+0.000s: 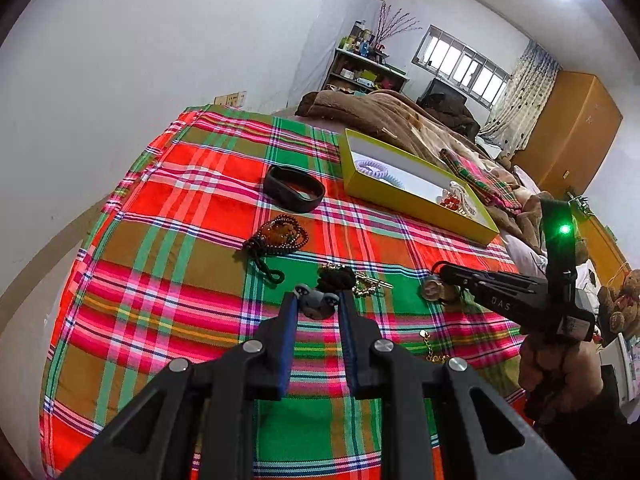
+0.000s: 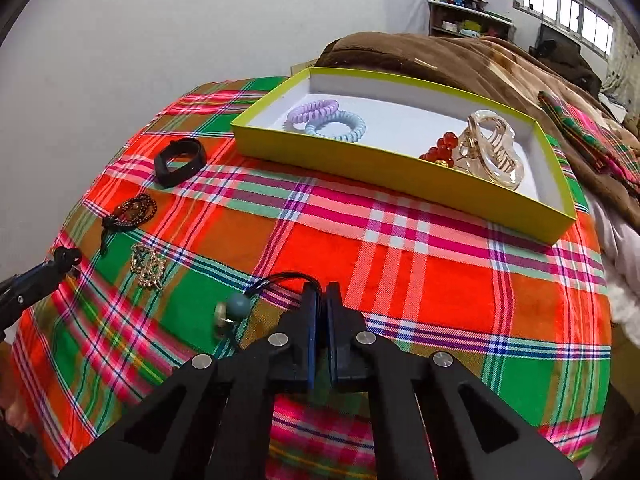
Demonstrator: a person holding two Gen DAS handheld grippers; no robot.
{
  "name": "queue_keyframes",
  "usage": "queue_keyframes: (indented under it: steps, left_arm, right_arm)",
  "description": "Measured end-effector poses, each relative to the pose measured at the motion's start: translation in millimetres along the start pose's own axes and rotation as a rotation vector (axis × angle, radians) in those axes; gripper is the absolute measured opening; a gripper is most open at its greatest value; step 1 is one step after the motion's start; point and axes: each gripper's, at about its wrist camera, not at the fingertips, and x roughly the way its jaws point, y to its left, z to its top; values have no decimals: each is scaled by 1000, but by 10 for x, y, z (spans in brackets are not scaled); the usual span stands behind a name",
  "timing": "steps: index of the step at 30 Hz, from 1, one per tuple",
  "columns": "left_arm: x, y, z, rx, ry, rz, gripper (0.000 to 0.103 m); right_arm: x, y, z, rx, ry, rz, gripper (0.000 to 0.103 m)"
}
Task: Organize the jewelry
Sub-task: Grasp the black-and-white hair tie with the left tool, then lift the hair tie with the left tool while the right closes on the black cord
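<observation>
Your work surface is a bed spread with a bright plaid cloth [image 2: 400,272] in red, green, pink and tan; at its far side rests a shallow yellow-green cardboard tray [image 2: 400,176] with a white floor, and behind that lies a brown fleece blanket [image 2: 460,56]. Inside the tray you have two coiled hair ties, lilac and pale blue [image 2: 326,120], at the left end, and a clear plastic claw clip [image 2: 494,150] touching a cluster of red beads [image 2: 440,150] at the right end. On the cloth to the left lie a black band bracelet [image 2: 180,162], a dark brown beaded strand [image 2: 132,210] and a tangle of gold chain [image 2: 147,266]. Your right gripper [image 2: 321,292] has its jaws pressed together on the thin black cord of a hair tie with a teal bead [image 2: 239,305], which lies on the cloth just left of the fingers; the pale charms beside the bead are too blurred to name. Your left gripper [image 1: 318,298] stands narrowly parted, pinching a small grey hair clip with paw prints [image 1: 316,305]; a black ruffled piece [image 1: 336,276] sits just beyond its tips, partly hidden; your right hand [image 1: 560,376] is cut off at the frame edge.
</observation>
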Motion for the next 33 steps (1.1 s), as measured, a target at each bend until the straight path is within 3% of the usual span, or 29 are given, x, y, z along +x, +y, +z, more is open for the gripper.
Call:
queue_keyframes:
  steps: [11, 20, 33]
  left_arm:
    - [-74, -146, 130, 23, -23, -17, 21]
    - [-98, -491, 348, 100, -44, -59, 21]
    - [268, -935, 754, 199, -26, -105, 21]
  right_arm:
    - [-433, -18, 57, 3, -79, 44, 4]
    - [-807, -147, 178, -3, -150, 49, 4]
    - [-999, -633, 507, 33, -217, 3, 4]
